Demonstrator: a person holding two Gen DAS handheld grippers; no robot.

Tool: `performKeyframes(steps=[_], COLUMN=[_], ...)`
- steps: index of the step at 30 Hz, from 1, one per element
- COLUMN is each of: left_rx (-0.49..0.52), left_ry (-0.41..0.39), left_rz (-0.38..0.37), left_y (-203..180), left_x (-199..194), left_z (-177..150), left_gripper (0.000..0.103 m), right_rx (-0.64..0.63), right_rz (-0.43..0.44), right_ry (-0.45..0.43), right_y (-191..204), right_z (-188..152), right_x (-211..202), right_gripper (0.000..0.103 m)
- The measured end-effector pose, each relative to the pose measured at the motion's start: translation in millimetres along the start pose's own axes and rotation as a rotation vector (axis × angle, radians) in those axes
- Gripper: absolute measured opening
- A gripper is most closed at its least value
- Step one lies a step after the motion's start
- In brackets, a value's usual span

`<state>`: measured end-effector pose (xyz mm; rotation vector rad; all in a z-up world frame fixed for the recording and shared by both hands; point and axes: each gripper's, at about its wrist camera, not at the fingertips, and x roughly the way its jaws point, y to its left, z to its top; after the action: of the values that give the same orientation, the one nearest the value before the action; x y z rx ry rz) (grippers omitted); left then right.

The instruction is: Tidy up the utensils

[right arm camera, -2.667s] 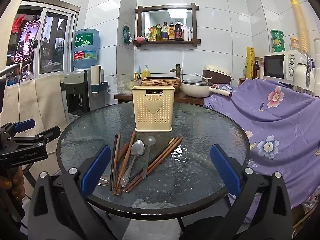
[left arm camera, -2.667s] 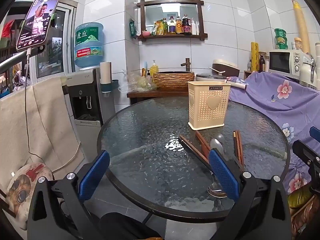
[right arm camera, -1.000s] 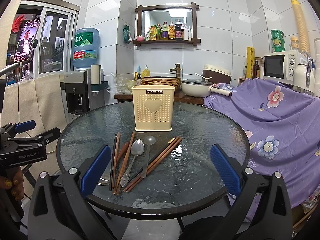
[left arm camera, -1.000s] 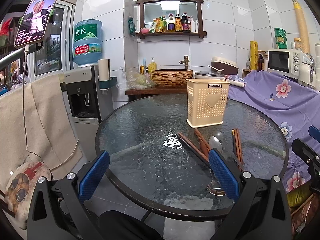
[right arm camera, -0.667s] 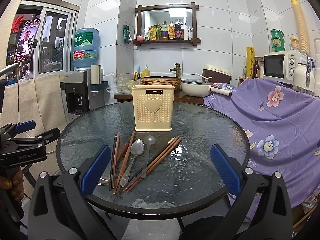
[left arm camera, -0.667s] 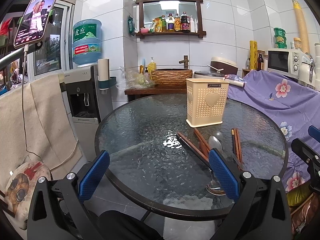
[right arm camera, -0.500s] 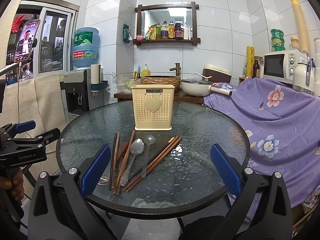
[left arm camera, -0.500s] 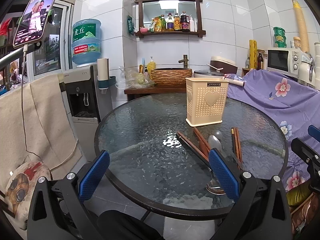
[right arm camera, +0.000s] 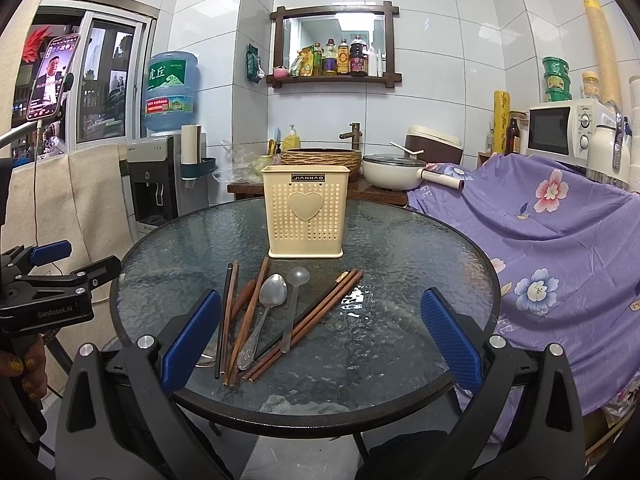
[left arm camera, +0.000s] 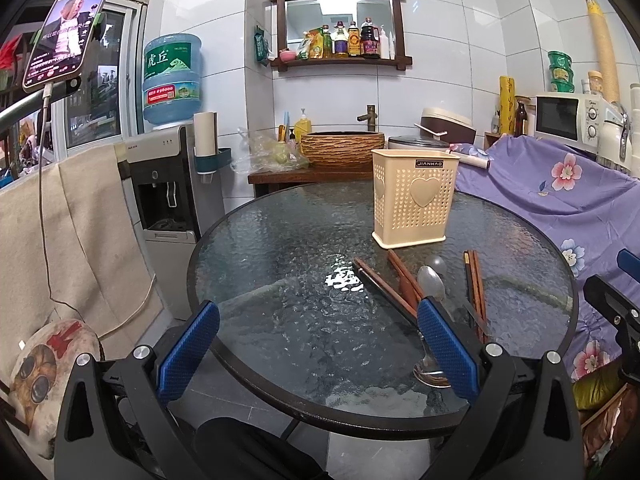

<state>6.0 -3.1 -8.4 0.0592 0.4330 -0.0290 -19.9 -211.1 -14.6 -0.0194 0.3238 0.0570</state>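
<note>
A cream perforated utensil holder with a heart on its front stands upright on the round glass table. In front of it lie a metal spoon, a grey ladle-like spoon, and several brown chopsticks and one dark one. My right gripper hovers open at the table's near edge, nothing between its fingers. My left gripper is open too, off the table's left-front rim, with the utensils to its right. The left gripper also shows at the right wrist view's left edge.
A purple floral cloth covers furniture right of the table. A water dispenser and a beige draped cloth stand left. Behind the table are a wooden counter with a woven basin, a pot and a microwave.
Both views have shifted only slightly, as if both grippers rose a little. Nothing on the table has moved and both grippers stay open.
</note>
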Motion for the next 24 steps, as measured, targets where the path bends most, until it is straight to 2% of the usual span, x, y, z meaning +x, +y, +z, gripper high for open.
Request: performKeyframes(steps=[6,11,15,20,24], left_rx=[0.000,-0.001,0.004,-0.053,-0.076], left_ry=[0.037,0.087,0.153,0.278,0.342], left_rz=[0.006,-0.022,-0.057,-0.143,-0.184], left_y=[3.7,4.6,3.3,9.1,8.5], left_x=[17.7,43.8,71.8,115.2,144.2], left_z=[2.1,9.0,14.2,20.6,24.6], left_gripper=[0.097,0.095,0.082,0.068,0.057], right_rx=[-0.033,-0.064,-0.070,-0.050,-0.047], right_rz=[0.002,0.005,0.005,0.008,0.004], right_ry=[0.030,0.075,0.126,0.197,0.262], right_y=[2.2,0.7,-3.9,-19.5,-31.7], right_z=[1.4,2.5,3.8,7.6,12.3], right_x=[17.3,45.3,70.1,103.2,133.4], right_gripper=[0.098,0.098,0.098,0.096,0.085])
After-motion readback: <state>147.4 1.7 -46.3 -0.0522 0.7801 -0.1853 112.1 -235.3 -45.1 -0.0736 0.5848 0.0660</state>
